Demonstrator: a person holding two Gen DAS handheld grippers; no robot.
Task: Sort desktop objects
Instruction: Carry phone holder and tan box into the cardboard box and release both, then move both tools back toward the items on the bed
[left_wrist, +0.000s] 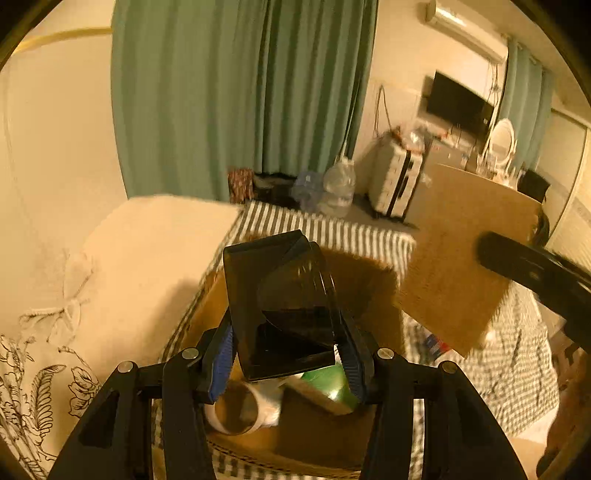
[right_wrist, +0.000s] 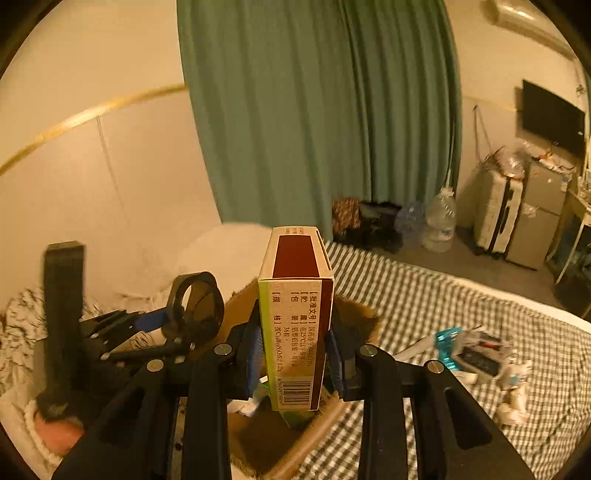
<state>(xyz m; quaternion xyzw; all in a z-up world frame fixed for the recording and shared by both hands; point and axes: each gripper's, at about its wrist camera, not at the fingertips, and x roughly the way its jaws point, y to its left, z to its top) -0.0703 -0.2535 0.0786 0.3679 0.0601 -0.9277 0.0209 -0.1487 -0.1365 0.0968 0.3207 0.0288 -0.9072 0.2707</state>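
Left wrist view shows the left gripper (left_wrist: 286, 354) squeezing a dark see-through plastic piece (left_wrist: 280, 302), which has a flat side and a curved side. It hangs over an open cardboard box (left_wrist: 207, 310) that sits on a checked bed cover (left_wrist: 524, 373). One brown box flap (left_wrist: 465, 258) sticks up on the right and takes up room there. A white roll of tape (left_wrist: 232, 410) and a green pack (left_wrist: 328, 380) lie inside the box. A soft white pillow (left_wrist: 147, 266) lies close to the box on the left.

Right wrist view shows the right gripper (right_wrist: 293, 350) pinching a tall paper medicine box (right_wrist: 295, 321) by its two wide sides. The medicine box stands straight up over the cardboard box (right_wrist: 266, 435), with only air above it. It has a dark red patch, a green edge, printed words and a barcode. This view alone shows a little heap of small things (right_wrist: 476, 354) on the bed cover (right_wrist: 424, 295), well apart to the right. It also shows the left gripper (right_wrist: 177, 328) from the side, just left of the medicine box, with the plastic piece (right_wrist: 201, 302) looking round from here.

Both views show a green curtain (left_wrist: 240, 92) with long folds, a clear water bottle (left_wrist: 338, 188) and a pale suitcase (left_wrist: 397, 181) on the floor far behind.
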